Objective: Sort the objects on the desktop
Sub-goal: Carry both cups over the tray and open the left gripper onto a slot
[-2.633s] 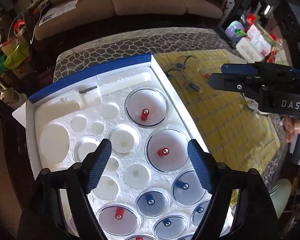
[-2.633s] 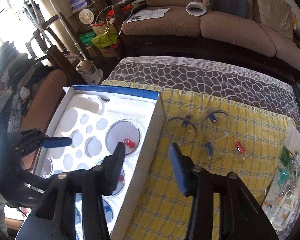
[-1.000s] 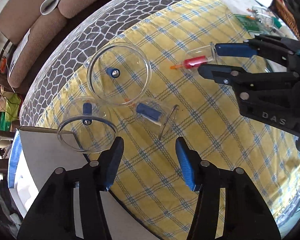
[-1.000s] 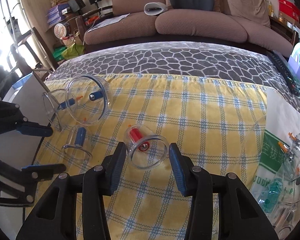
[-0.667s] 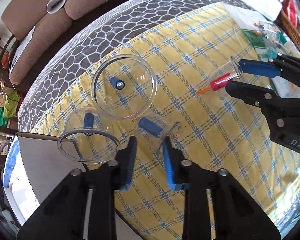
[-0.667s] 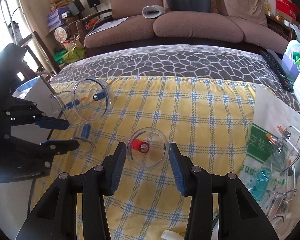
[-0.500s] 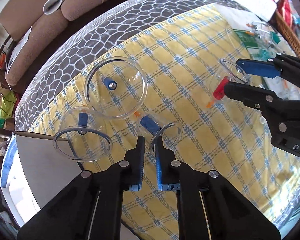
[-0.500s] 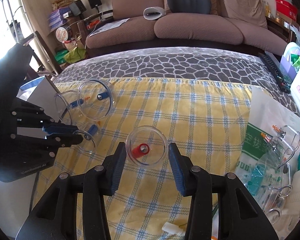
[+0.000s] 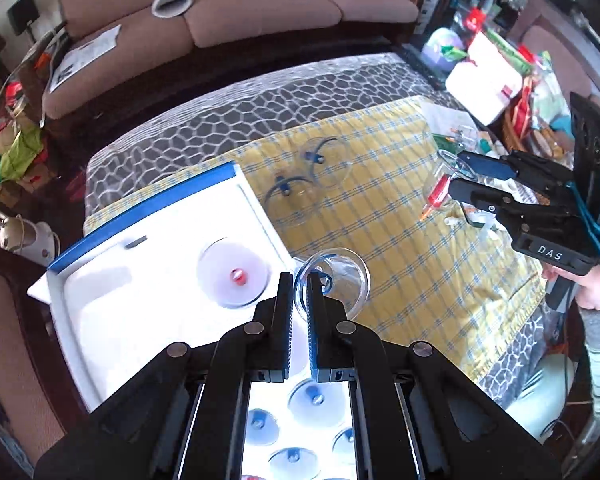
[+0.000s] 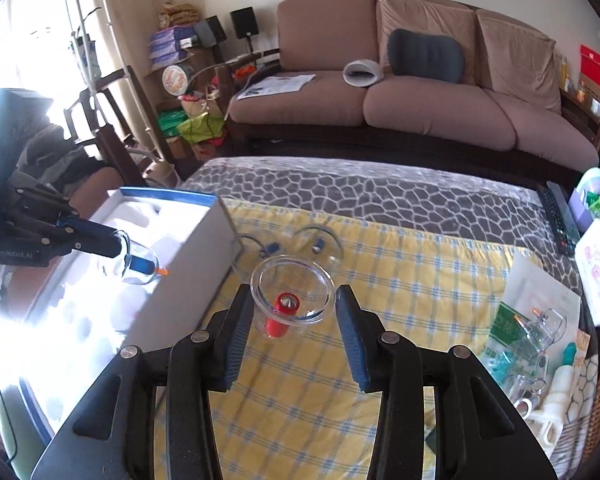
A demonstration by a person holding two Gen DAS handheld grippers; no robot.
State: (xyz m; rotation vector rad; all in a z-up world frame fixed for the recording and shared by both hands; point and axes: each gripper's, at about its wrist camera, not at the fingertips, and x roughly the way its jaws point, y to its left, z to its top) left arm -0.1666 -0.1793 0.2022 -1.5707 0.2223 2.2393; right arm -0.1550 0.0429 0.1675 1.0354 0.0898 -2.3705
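Observation:
My left gripper (image 9: 299, 280) is shut on the rim of a clear cup with a blue valve (image 9: 336, 276), held in the air over the right edge of the white foam tray (image 9: 140, 312). The same cup shows in the right wrist view (image 10: 138, 262). My right gripper (image 10: 290, 300) is shut on a clear cup with a red valve (image 10: 288, 300), lifted above the yellow checked cloth (image 10: 420, 280); it also shows in the left wrist view (image 9: 444, 188). Two more clear blue-valve cups (image 9: 300, 184) lie on the cloth by the tray.
The tray holds a red-valve cup (image 9: 234, 274) and several blue-valve cups (image 9: 312, 394) in round wells. A bag of loose cups and parts (image 10: 532, 344) lies at the cloth's right side. A sofa (image 10: 400, 96) stands beyond the table.
My left gripper closed on the blue-valve cup, lifted it off the cloth and carried it left over the tray's edge. My right gripper gripped the red-valve cup and raised it.

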